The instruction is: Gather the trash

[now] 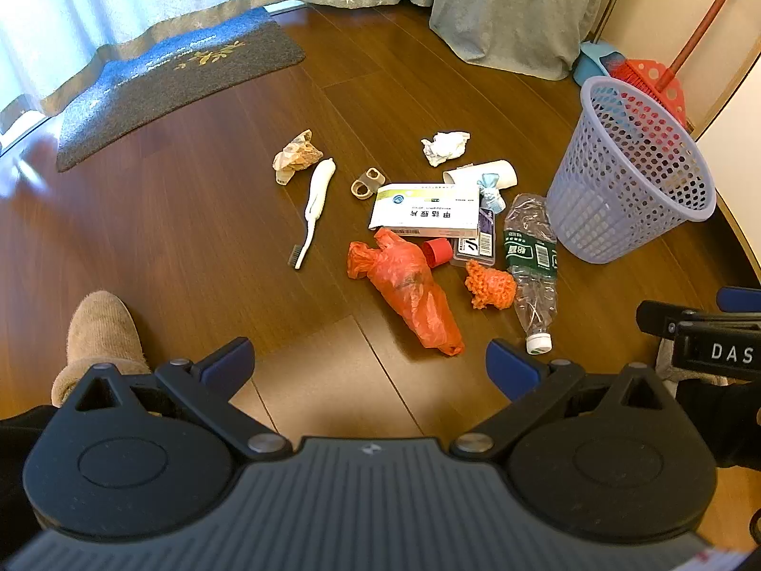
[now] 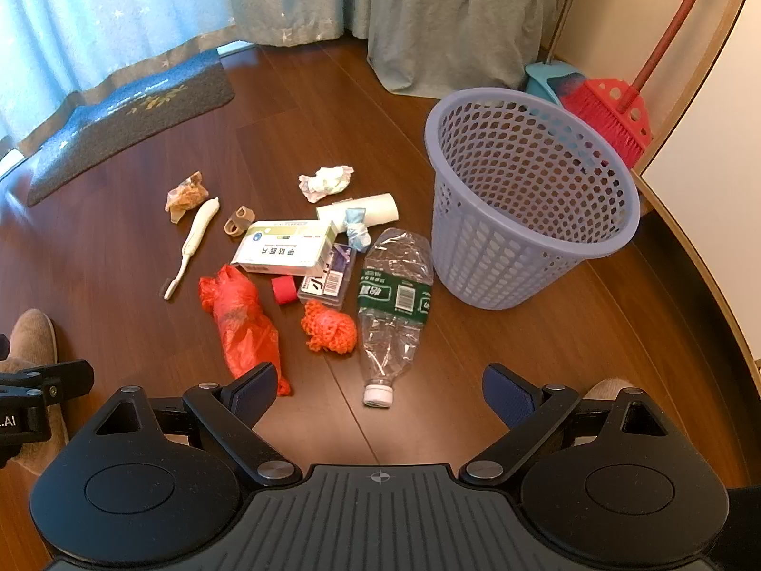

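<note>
Our right gripper (image 2: 379, 390) and left gripper (image 1: 370, 364) hang released, grasping nothing. Trash, including a crushed bottle (image 2: 392, 304), lies on the floor; the lavender basket (image 2: 528, 200) at two o'clock holds nothing.

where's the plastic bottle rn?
The plastic bottle lies on the floor in the middle of the right wrist view, cap toward the camera, between the orange mesh ball and the lavender basket.

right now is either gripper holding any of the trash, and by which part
Nothing is held. The left gripper and right gripper both hang open above the floor, fingers empty, with the trash lying loose beside the basket.
</note>
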{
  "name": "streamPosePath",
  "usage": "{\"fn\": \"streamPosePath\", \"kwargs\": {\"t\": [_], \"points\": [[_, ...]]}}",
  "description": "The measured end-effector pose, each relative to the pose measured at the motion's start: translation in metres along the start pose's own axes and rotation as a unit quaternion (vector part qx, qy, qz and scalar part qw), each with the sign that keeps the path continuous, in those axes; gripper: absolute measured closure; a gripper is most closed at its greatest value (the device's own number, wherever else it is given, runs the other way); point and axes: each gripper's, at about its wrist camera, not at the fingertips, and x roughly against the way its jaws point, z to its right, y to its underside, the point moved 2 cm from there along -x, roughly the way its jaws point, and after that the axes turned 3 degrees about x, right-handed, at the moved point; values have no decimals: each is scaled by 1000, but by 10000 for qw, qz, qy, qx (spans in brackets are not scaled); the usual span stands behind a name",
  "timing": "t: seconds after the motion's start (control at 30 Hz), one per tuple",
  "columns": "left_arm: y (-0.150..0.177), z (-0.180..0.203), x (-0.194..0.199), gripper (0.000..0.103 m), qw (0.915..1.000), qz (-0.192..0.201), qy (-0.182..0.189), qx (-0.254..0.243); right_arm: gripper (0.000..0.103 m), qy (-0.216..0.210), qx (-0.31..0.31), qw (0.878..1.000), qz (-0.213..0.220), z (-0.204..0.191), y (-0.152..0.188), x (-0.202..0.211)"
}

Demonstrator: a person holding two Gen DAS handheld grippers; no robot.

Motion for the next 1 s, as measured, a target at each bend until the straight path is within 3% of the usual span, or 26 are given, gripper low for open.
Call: {"fn": "streamPosePath", "kwargs": {"t": [1.0], "points": [[-3,2,0,1,9998,-70,76,141,12,0,-5,10000,-5,-1,0,-2]]}}
